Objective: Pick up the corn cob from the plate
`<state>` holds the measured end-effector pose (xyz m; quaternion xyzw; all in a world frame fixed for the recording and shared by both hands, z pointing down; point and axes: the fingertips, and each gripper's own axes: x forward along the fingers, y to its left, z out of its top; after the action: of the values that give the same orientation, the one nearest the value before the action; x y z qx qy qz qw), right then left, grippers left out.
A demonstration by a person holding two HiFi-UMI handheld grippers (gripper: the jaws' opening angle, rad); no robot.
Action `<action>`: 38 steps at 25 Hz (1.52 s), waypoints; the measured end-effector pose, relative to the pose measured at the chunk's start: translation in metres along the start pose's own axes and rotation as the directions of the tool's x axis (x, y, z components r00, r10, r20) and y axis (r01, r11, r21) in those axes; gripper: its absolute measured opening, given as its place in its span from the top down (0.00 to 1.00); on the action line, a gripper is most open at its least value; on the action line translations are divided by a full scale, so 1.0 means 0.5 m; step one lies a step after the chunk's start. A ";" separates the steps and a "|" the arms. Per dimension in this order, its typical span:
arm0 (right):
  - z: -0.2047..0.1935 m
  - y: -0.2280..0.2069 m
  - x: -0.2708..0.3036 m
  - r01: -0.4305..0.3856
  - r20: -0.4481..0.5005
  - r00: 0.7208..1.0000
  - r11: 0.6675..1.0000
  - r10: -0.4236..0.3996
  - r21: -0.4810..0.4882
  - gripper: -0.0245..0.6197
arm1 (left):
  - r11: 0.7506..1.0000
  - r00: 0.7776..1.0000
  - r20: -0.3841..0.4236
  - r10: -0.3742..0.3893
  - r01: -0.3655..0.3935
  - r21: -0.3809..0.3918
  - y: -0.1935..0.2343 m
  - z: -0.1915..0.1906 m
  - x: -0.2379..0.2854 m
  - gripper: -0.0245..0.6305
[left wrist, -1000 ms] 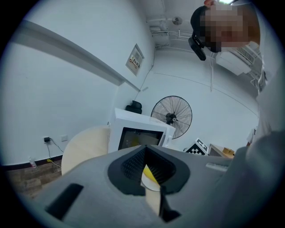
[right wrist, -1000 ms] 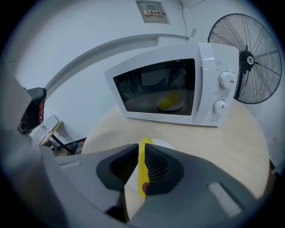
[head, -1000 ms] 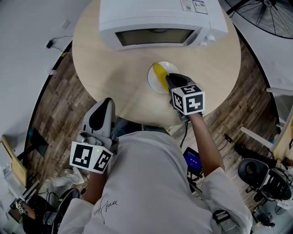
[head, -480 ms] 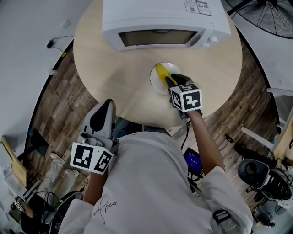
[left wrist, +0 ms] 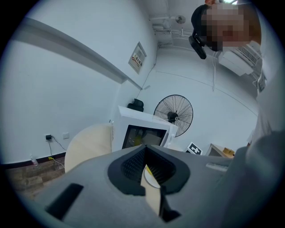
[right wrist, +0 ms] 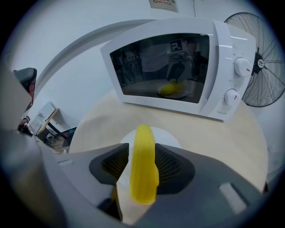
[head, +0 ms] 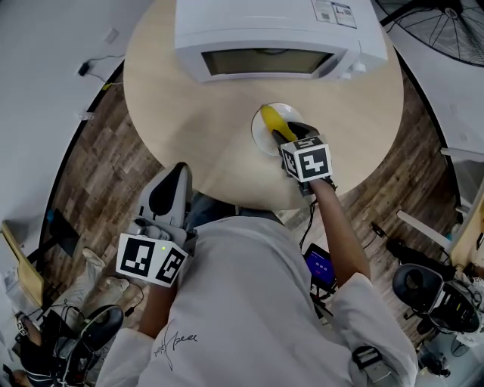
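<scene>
- Round, pale worktop (head: 174,106) over a wood-plank floor (head: 83,181); white microwave (head: 265,30) at the back, fan (head: 442,23) beyond.
- Corn cob (right wrist: 142,164): yellow, pebbled, on the white plate (right wrist: 168,136).
- Right tool (right wrist: 137,155): jaws just opening, cob between them, seemingly unclamped.
- Left tool (head: 171,181): closed, empty, by the worktop's near edge.

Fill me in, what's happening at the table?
A person is going for the corn cob on the white plate in front of the microwave. The right gripper is down over it, jaws just opening, cob between them but not clamped. The left gripper sits shut and empty near the table edge.
</scene>
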<state>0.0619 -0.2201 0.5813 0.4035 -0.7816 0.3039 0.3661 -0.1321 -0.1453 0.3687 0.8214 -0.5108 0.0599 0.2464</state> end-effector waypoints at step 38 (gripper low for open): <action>-0.044 -0.011 0.089 0.047 -0.188 0.980 0.991 -0.070 -0.126 0.53 | 0.999 0.999 -0.041 -0.022 0.020 -0.030 0.008 -0.003 0.029 0.97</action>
<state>0.0557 -0.2239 0.6307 0.3722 -0.7473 0.2825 0.4725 -0.1283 -0.1578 0.3765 0.8216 -0.4978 0.0669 0.2698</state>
